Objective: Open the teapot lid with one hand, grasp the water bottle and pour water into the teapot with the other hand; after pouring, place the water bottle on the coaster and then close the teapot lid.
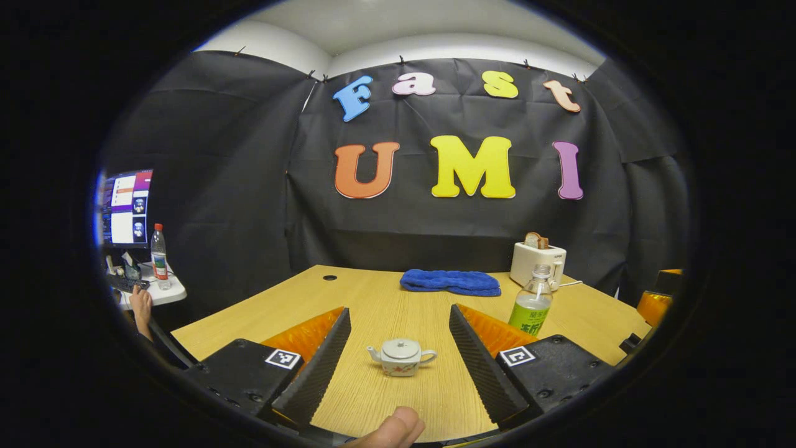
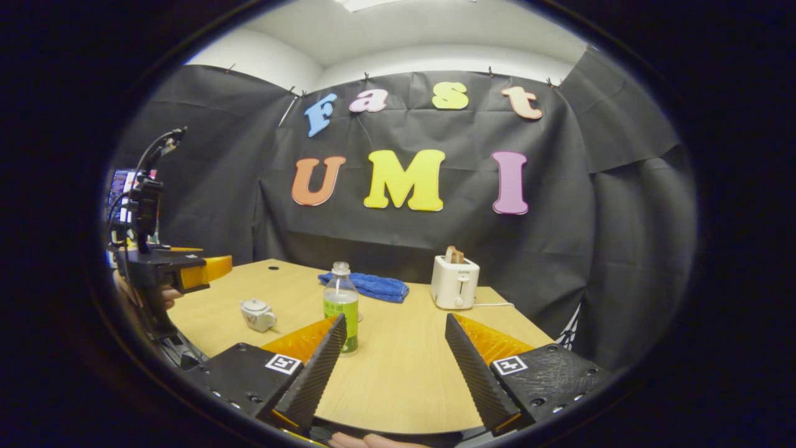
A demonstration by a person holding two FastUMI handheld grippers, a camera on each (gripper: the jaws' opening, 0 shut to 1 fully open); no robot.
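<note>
A small white teapot (image 1: 401, 358) with its lid on stands on the wooden table (image 1: 373, 298), just ahead of my left gripper (image 1: 399, 311) and between its fingers' lines. That gripper is open and holds nothing. A clear water bottle (image 1: 532, 305) with a green label stands upright to the teapot's right, near the toaster. In the right gripper view the bottle (image 2: 341, 308) stands just ahead of the left finger of my open, empty right gripper (image 2: 395, 318). The teapot (image 2: 257, 314) sits further left, and the left gripper (image 2: 211, 267) hovers above the table's left edge.
A blue cloth (image 1: 451, 282) lies at the back of the table, and a white toaster (image 1: 538, 261) with toast stands at the back right. A side desk (image 1: 155, 289) with a monitor and another bottle is at the far left, with a person's hand (image 1: 142, 308) by it.
</note>
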